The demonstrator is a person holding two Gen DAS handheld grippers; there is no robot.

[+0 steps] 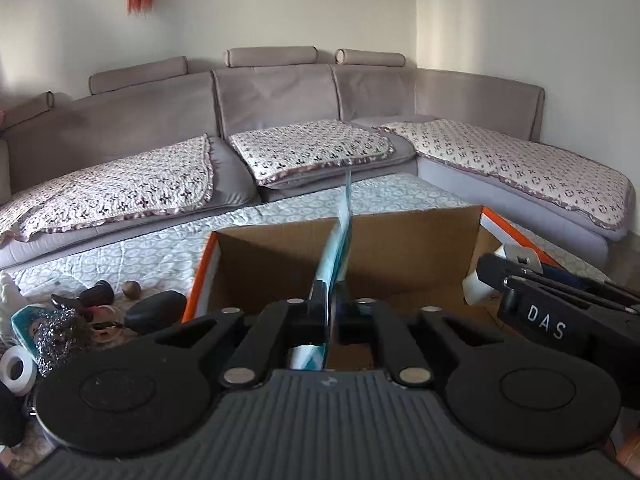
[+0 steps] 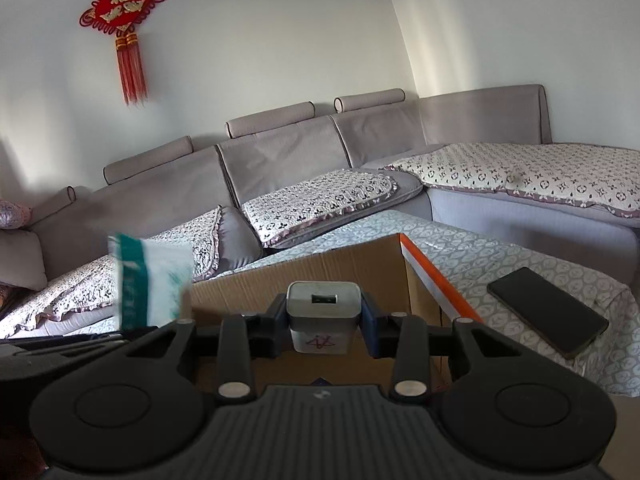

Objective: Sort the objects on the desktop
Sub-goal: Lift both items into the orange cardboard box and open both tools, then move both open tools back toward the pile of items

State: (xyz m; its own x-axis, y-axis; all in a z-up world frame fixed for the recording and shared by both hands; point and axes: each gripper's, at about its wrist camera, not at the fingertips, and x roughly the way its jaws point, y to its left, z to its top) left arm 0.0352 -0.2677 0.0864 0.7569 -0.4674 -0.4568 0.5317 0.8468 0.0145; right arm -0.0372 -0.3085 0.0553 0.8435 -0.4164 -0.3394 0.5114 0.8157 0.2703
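Note:
My left gripper (image 1: 331, 312) is shut on a thin teal-and-white packet (image 1: 338, 240), held edge-on above the open cardboard box (image 1: 280, 264). The packet also shows in the right wrist view (image 2: 148, 280), at the left. My right gripper (image 2: 325, 320) is shut on a white USB charger (image 2: 323, 312) with a red mark, held over the box (image 2: 320, 268). In the left wrist view the right gripper (image 1: 480, 280) comes in from the right with the charger (image 1: 478, 290) at the box's right side.
A pile of small objects (image 1: 80, 312) lies left of the box: dark pebble-like items, a steel scourer, a tape roll (image 1: 18, 368). A black phone (image 2: 548, 312) lies on the patterned tablecloth right of the box. A grey sofa (image 1: 280, 112) stands behind the table.

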